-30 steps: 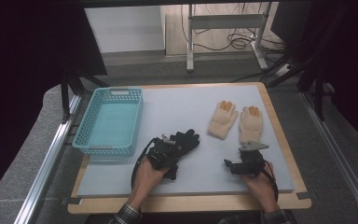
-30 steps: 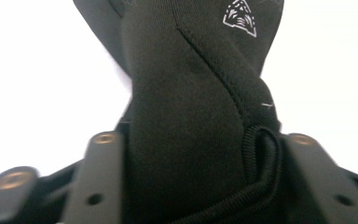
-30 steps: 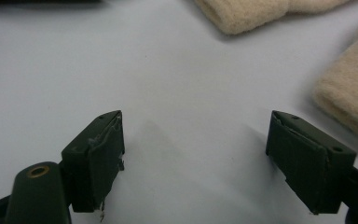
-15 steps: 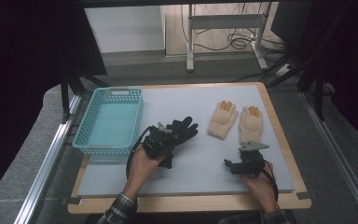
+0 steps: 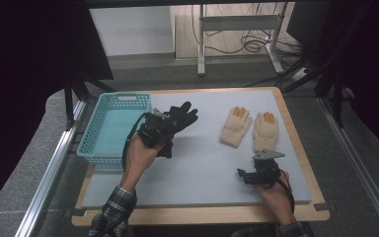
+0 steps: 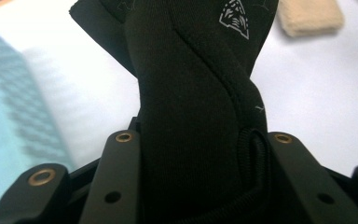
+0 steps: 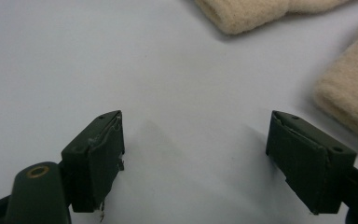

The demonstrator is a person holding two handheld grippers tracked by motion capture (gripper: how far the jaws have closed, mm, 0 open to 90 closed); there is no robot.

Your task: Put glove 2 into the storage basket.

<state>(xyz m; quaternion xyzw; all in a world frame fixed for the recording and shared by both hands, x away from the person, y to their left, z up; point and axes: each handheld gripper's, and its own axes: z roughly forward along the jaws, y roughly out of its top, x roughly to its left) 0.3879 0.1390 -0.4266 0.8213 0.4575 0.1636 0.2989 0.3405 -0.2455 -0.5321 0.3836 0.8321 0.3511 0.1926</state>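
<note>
Step in hand: carrying. The left tongs (image 5: 164, 129) held the black glove (image 5: 181, 116) lifted off the counter (image 5: 202, 168), just right of the blue basket (image 5: 109, 129).
Left tongs: clamped on the black glove; in the left gripper view the dark fabric (image 6: 191, 116) was pinched between the two jaws and rose up and away from them.
Glove position: its fingers fanned out toward the far right, its cuff end in the grip, the whole glove between the basket and the cream gloves.
Right tongs (image 5: 249, 174): jaws spread wide and holding nothing, resting low at the near right of the counter, just near of the right cream glove (image 5: 265, 129).
Cream gloves: the left cream glove (image 5: 236, 126) and the right one lay flat side by side at the far right, untouched.
Likely aim: judging by the lift beside the basket, the glove was bound for it.
Next move calls for: swinging the left tongs further left until the glove hung over the basket's open inside, clearing the near-side rim, then letting go so the dangling fingers did not catch on the wall.
</note>
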